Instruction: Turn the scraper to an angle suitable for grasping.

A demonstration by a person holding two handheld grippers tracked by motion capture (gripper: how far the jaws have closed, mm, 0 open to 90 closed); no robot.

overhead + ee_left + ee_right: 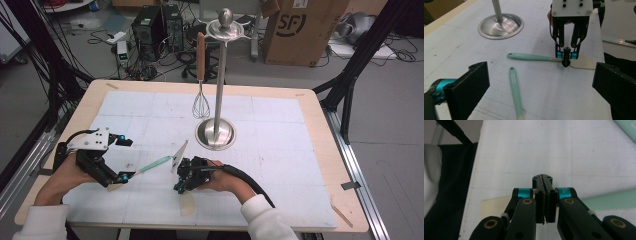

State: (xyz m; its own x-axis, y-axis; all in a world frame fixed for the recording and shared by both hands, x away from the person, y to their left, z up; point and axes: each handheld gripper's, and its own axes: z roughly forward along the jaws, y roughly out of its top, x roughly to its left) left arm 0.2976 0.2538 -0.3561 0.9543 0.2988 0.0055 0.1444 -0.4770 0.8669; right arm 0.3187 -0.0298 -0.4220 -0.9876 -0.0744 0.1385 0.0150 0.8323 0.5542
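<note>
The spatula (pixel 549 58) lying under the right gripper (pixel 566 62) has a slim mint-green handle with a small hole at its end and a flat cream blade; it lies on the near middle of the counter (pixel 280 165), crosswise in the left gripper view. There are two such spatulas: the second spatula (pixel 514 92) lies nearer the left gripper (pixel 117 178), its handle pointing away from that gripper. In the high view it runs from the left gripper's fingers toward the right gripper, and a cream blade (pixel 187 204) shows just near of the right hand (pixel 220 180). One whisk (pixel 201 75) with a wooden handle hangs from one steel stand (pixel 216 134) at the far middle of the counter. The right gripper's fingers (pixel 544 195) are clenched together, tip down at the joint of the first spatula's handle and blade; whether they pinch it I cannot tell. The left gripper's fingers (pixel 469 92) stand released, wide apart. The left gripper view shows both handles side by side; the right gripper view shows the seam between the closed fingers.
</note>
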